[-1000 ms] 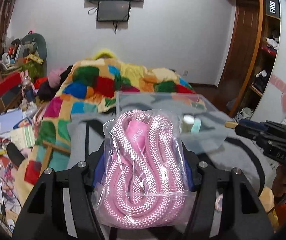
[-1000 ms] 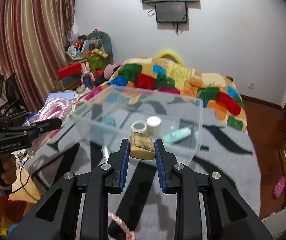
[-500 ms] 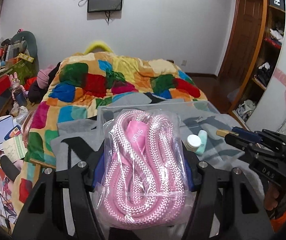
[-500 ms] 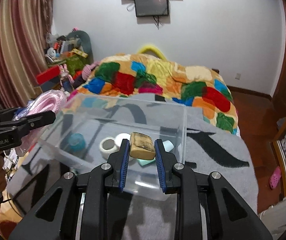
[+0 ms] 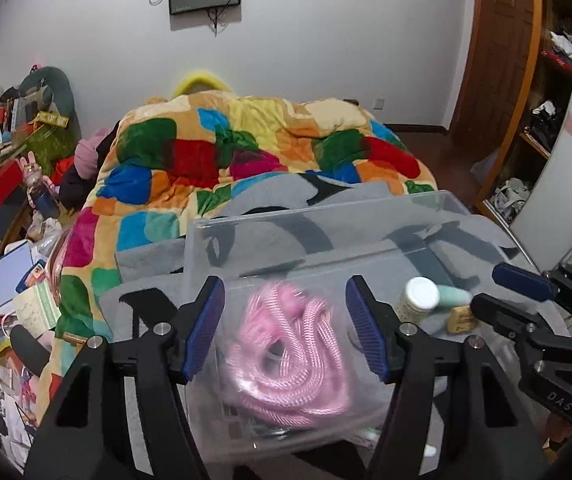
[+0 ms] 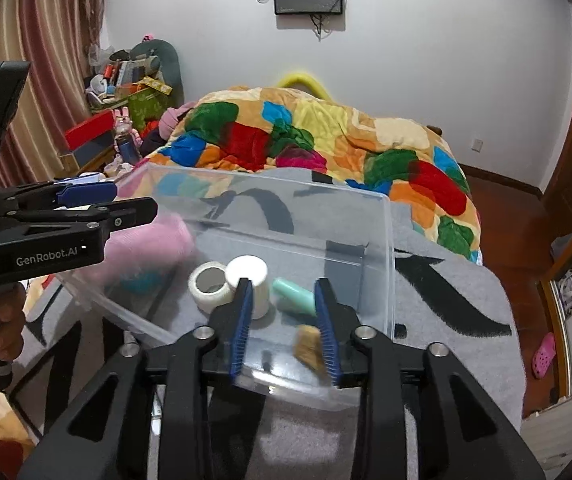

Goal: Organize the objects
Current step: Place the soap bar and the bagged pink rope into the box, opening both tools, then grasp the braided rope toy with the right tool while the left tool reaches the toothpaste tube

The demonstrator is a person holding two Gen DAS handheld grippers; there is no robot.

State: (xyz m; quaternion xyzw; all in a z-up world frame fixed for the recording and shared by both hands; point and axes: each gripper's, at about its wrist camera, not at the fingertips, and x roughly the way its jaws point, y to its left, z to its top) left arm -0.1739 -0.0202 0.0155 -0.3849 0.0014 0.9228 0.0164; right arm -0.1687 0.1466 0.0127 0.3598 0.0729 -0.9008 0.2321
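Where half a second ago we clamped both items, we now see our left gripper [image 5: 284, 330] spread wide above the bagged pink rope [image 5: 298, 348] in the clear bin [image 6: 388, 264], "GenRobot.AI" on its side, and our right gripper [image 6: 284, 328] parted, the tan block [image 6: 308, 346] loose by its right pad.

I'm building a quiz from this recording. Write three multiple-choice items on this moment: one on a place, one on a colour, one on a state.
1. Where is the bagged rope?
A. on the quilt
B. in the clear bin
C. on the floor

2. What colour is the rope?
A. pink
B. green
C. black

3. How do the right gripper's jaws stand?
A. shut on the brown block
B. shut on the white bottle
C. open

Answers: 1 B, the left wrist view shows it behind the bin's wall; 2 A, its cords are pink; 3 C, the jaws are apart and the block lies loose in the bin.
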